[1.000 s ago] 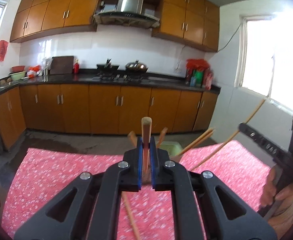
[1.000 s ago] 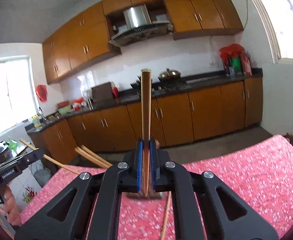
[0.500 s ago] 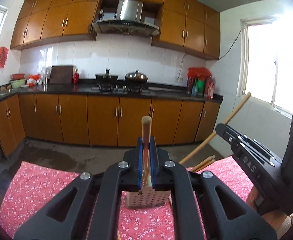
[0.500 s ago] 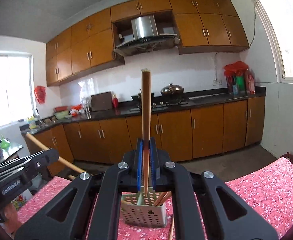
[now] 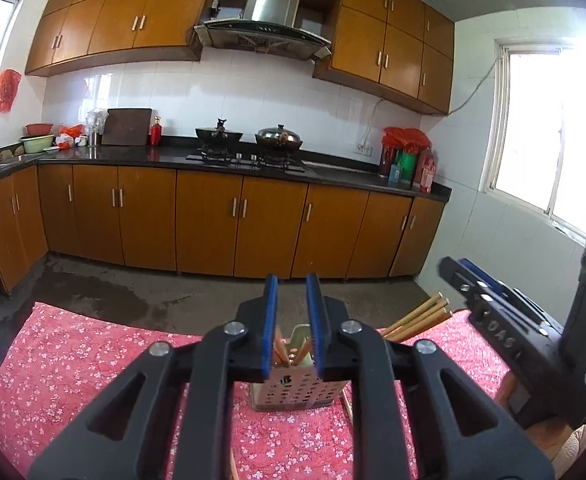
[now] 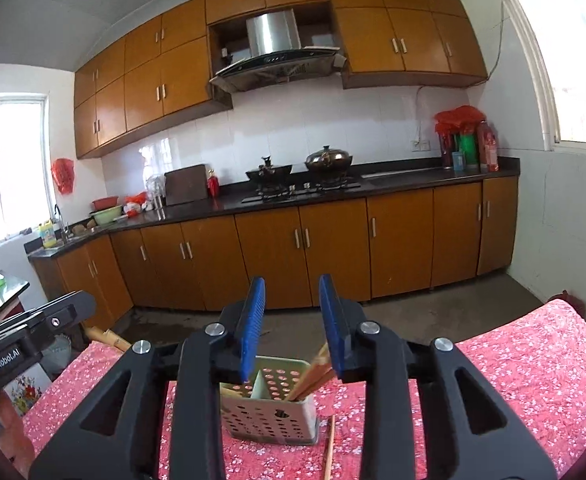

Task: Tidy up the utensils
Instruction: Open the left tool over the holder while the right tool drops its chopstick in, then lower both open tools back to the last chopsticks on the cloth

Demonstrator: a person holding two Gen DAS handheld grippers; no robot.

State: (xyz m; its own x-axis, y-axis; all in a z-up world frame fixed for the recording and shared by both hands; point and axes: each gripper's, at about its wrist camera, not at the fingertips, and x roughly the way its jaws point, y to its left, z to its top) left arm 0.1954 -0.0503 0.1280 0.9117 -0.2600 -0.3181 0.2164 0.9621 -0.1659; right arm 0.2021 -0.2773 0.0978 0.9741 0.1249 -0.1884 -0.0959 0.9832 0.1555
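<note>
A perforated pale-green holder (image 5: 293, 394) (image 6: 269, 416) stands on the red flowered tablecloth (image 5: 73, 360). My left gripper (image 5: 292, 312) hangs just above it with its jaws opening. No chopstick is pressed between the blue pads; chopstick tops (image 5: 280, 350) show in the holder below the gap. My right gripper (image 6: 293, 320) is also over the holder with its jaws opening and nothing between them. Chopsticks (image 6: 313, 374) lean in the holder's right compartment, and one (image 6: 233, 393) lies in the left one. More chopstick ends (image 5: 417, 318) stick out to the right.
A loose chopstick (image 6: 329, 448) lies on the cloth right of the holder. The right gripper's body (image 5: 501, 328) crowds the left wrist view, and the left gripper's body (image 6: 33, 332) the right wrist view. Kitchen cabinets (image 5: 213, 220) stand beyond the table's far edge.
Each gripper was shut on an upright chopstick; both have now opened and those chopsticks are gone from the jaws. Both grippers moved in over the holder.
</note>
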